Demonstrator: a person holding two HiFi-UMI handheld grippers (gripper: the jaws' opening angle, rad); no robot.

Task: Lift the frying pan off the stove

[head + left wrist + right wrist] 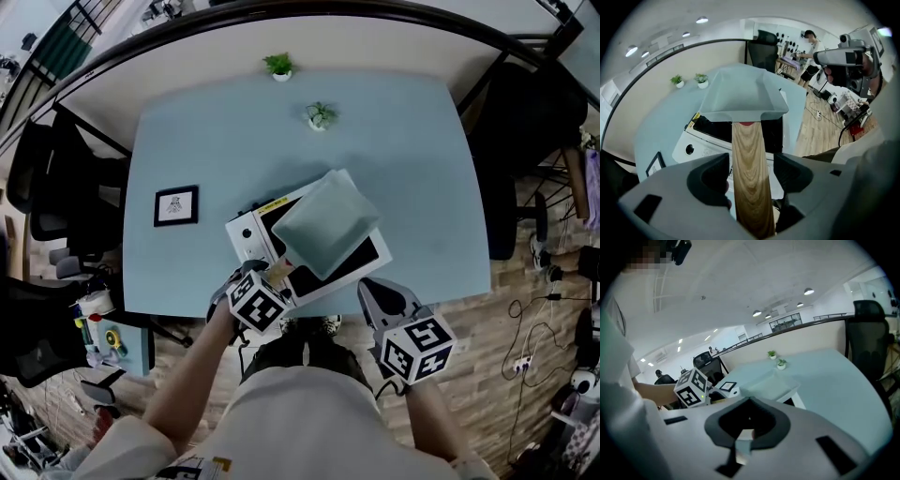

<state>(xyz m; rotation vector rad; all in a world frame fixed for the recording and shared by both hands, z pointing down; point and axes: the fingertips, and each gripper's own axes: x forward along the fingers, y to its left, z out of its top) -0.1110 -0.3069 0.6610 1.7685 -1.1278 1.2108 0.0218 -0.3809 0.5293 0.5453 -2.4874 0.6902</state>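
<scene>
A square pale-green frying pan [325, 223] sits on a white induction stove [246, 234] near the front edge of the light-blue table [422, 187]. Its wooden handle [749, 159] points back towards me. My left gripper [750, 171] straddles that handle, one jaw on each side with a thin gap showing at each, so it is open around it. In the head view the left gripper [265, 275] is at the stove's front corner. My right gripper [375, 292] hangs off the table's front edge, right of the stove, shut and empty [746, 406].
A small framed picture [176, 205] lies left of the stove. Two little potted plants [320, 115] stand towards the table's far side. Office chairs [525, 141] flank the table on the right and left. Cables lie on the wooden floor at the right.
</scene>
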